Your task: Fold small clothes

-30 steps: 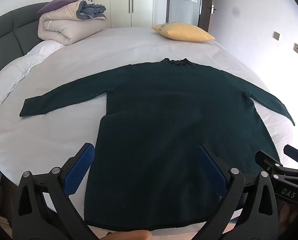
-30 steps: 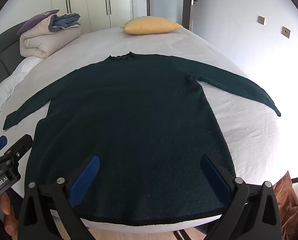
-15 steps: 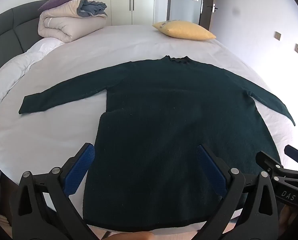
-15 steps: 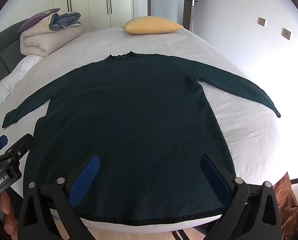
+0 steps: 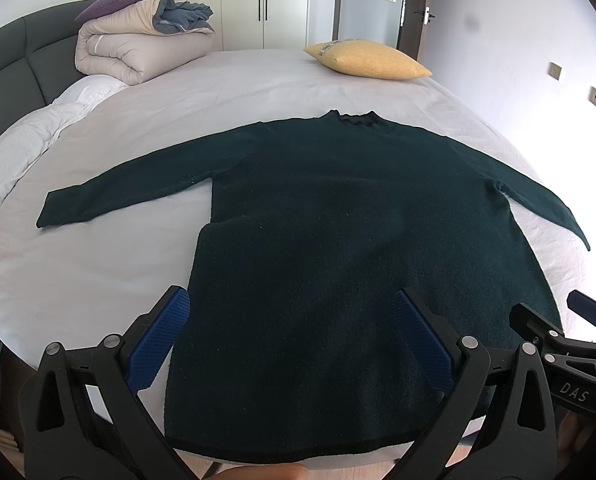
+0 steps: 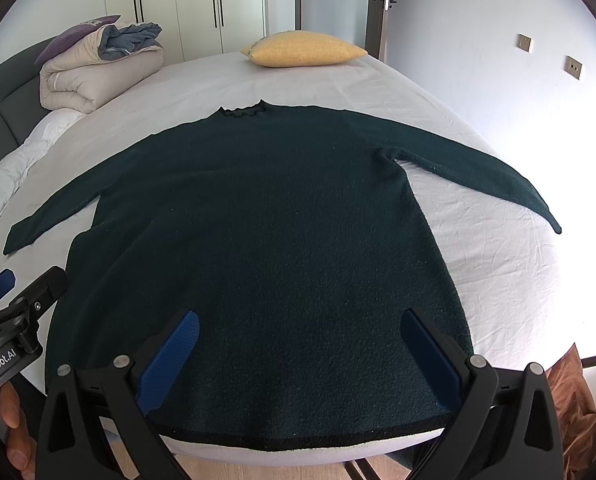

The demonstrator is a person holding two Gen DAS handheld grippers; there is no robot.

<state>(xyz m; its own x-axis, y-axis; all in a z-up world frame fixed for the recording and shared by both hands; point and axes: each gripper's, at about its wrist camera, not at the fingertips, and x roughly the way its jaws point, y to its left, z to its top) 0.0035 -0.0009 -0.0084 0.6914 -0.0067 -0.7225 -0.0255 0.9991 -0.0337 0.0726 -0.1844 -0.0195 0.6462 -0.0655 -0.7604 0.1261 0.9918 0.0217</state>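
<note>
Since a second ago hardly anything has shifted: both grippers have drifted back a touch and lifted slightly, so a little more of the bed shows past the sweater's collar, while the sweater itself has not moved at all.

The dark green sweater (image 6: 258,240) lies flat on the white bed (image 6: 478,248), spread full out. Its hem sits right at the near edge of the bed, closest to the person; its frilled collar (image 6: 242,111) points away toward the yellow pillow (image 6: 304,49) at the far side. So its long axis runs from the near edge straight toward that pillow, and the two sleeves (image 5: 126,196) stretch out crosswise, one toward the rolled quilt (image 5: 138,52) side, the other toward the wall side.

As for progress, I would say folding has not begun. No sleeve is turned in, no part of the body is doubled over, and only a small step in the side seam below the quilt-side sleeve breaks the outline. The whole job is left: sleeves in, then body over.

The left gripper (image 5: 294,344) hangs above the hem on the quilt side, its blue pads wide apart and holding nothing. The right gripper (image 6: 298,360) hovers above the hem farther toward the wall, jaws likewise spread and empty.
</note>
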